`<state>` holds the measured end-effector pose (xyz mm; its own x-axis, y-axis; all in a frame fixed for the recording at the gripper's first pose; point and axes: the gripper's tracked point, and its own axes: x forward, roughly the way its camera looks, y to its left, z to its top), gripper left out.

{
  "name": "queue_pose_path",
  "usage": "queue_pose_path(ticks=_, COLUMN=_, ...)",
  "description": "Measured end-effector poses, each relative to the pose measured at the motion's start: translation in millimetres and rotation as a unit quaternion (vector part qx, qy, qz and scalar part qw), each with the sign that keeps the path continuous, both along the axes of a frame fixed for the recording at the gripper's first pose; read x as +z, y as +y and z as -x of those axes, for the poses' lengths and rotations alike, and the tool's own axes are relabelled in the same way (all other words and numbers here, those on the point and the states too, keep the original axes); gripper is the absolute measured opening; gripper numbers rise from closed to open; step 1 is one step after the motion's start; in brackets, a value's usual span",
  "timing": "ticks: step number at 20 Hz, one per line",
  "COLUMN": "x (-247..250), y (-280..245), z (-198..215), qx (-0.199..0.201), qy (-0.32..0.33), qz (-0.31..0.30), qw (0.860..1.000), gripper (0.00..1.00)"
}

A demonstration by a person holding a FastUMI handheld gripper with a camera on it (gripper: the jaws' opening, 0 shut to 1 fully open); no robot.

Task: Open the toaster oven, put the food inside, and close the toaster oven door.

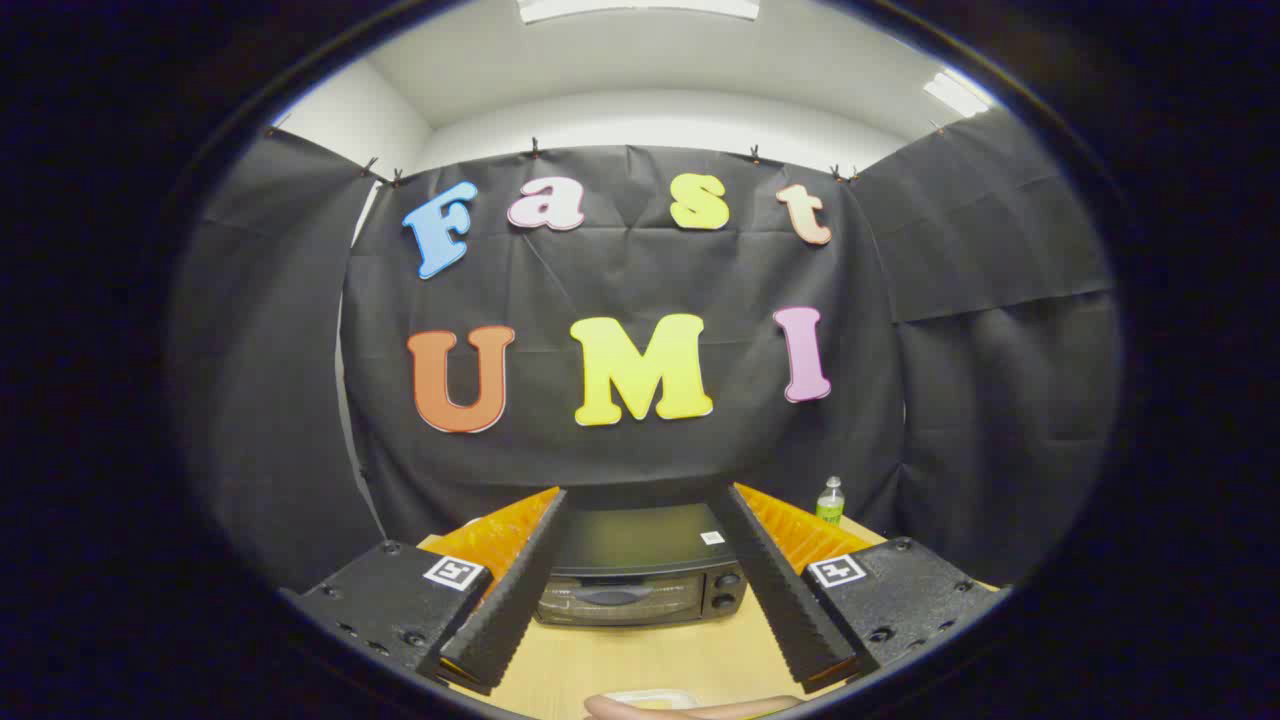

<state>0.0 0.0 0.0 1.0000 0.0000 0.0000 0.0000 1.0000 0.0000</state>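
so, in the gripper view the gripper (640,490) has its two fingers (520,590) spread wide with nothing held between them, their tips framing the small dark grey metal toaster oven (640,580) that sits well beyond them on the pale wooden surface (640,665). the oven's glass door (615,598) looks closed, its dark curved handle (610,594) running across the upper part of the glass, with two round black knobs (727,590) just to the side of it. close under the fingers, nearer than the oven, a small clear plastic tray with something pale yellow in it (650,697) rests on the surface, and part of a person's hand (690,709) lies right against it; what the food is i cannot tell. a green-labelled plastic bottle (830,500) stands behind the oven, near the black cloth wall (640,260). as a judgement, the task has barely begun, with the door yet to be opened. the likely trouble is at the handle: it is slim and sits close to the glass, so fingers coming in off-centre could slip off it or shove the light oven backward instead of swinging the door down. a low, careless approach could also clip the tray or the hand beside it.
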Motion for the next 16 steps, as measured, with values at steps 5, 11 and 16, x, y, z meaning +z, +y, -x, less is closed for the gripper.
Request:
queue_pose_path(ticks=5, x=-6.7, y=6.6, z=1.7, qx=0.017, qy=0.016, qz=-0.006, qw=1.000, gripper=1.00)
queue_pose_path(ticks=11, x=3.9, y=4.8, z=6.4, qx=0.001, qy=-0.009, qz=0.020, qw=1.000, gripper=1.00)
queue_pose_path(ticks=16, x=-8.6, y=9.8, z=-3.8, qx=0.005, qy=0.004, qz=0.027, qw=1.000, gripper=1.00)
